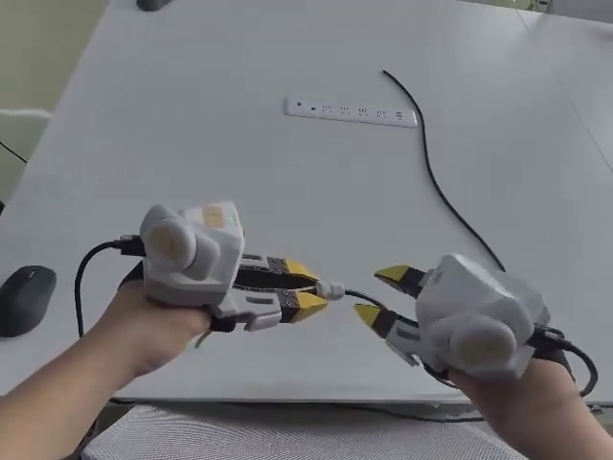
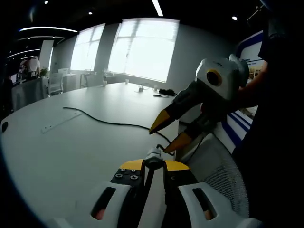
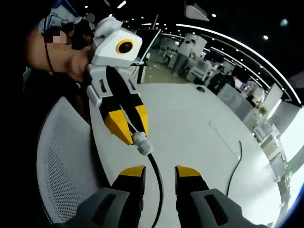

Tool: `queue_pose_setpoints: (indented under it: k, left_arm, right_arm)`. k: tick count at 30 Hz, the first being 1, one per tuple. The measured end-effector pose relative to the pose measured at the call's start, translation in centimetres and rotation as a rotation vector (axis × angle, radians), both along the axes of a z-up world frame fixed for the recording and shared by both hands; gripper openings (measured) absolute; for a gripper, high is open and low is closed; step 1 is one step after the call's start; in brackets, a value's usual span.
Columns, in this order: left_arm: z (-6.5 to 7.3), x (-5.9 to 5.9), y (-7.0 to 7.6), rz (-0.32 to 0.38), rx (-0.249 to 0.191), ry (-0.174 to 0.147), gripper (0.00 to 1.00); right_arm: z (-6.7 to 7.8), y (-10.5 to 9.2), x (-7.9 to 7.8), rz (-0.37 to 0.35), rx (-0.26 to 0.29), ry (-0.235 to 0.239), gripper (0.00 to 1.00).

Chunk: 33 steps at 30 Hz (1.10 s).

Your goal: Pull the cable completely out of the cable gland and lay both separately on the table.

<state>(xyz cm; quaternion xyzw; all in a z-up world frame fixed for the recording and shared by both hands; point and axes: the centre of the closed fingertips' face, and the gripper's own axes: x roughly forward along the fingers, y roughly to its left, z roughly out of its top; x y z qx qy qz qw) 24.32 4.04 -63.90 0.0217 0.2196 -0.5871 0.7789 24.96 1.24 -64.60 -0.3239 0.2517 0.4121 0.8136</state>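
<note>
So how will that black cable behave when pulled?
Probably floppy: the cable curves just past the cable gland in the left gripper. Likely light, being thin; it may slip through the right gripper's fingers.

- No word, brand or number can be read from here.
- The power strip (image 1: 351, 111) bears marks too small to read.
- The blue wall board (image 2: 251, 45) is blurred.

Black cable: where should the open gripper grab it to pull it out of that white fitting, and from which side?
Grip the bare black cable just behind the cable gland, which the left gripper clamps. The right gripper faces it head-on, open jaws either side of the cable, so closing there and pulling straight back looks best.
</note>
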Motion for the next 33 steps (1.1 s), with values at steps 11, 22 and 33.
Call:
queue_pose_setpoints:
  k: [11,22,33]
  left_arm:
    - [0.0,-0.4,-0.1,0.004,0.001,0.003,0.15]
    - [-0.2,-0.6,-0.2,-0.002,0.009,-0.004,0.15]
    - [-0.2,-0.6,-0.5,-0.005,0.003,-0.003,0.15]
  right_arm:
    - [-1.1,1.5,0.0,0.119,-0.108,-0.042,0.07]
    - [-1.4,1.4,-0.3,0.113,-0.088,-0.028,0.01]
    - [-1.8,0.0,0.2,0.021,-0.034,0.023,0.01]
